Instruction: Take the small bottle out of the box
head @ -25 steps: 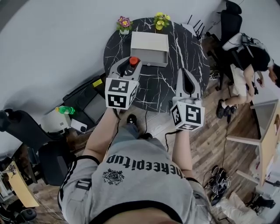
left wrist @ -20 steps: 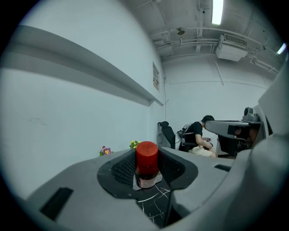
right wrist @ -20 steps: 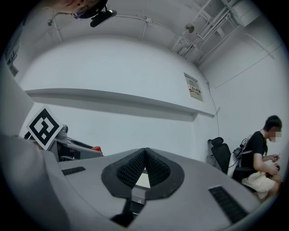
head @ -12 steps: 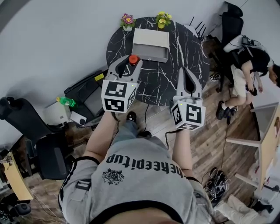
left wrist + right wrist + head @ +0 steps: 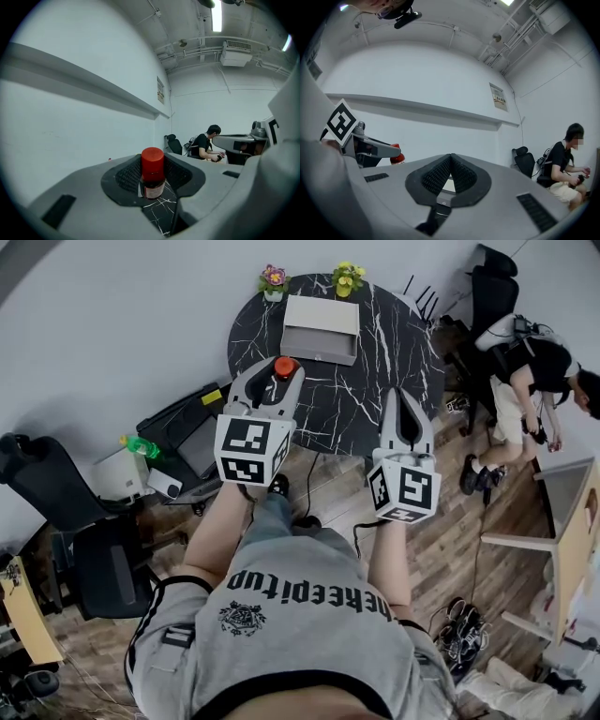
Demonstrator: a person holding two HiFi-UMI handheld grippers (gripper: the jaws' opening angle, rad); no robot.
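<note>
While the left gripper [image 5: 279, 373] pinches the small red-capped bottle [image 5: 152, 171] upright, likely against spilling, the right gripper [image 5: 451, 169] rests closed and empty; the pale flat box [image 5: 322, 329] sits at twelve o'clock.

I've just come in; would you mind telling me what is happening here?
A person holds a gripper in each hand over a round marble table. The left gripper grips a small red-capped bottle between its jaws, out of the box that sits farther back on the table. The right gripper is empty, jaws together.
</note>
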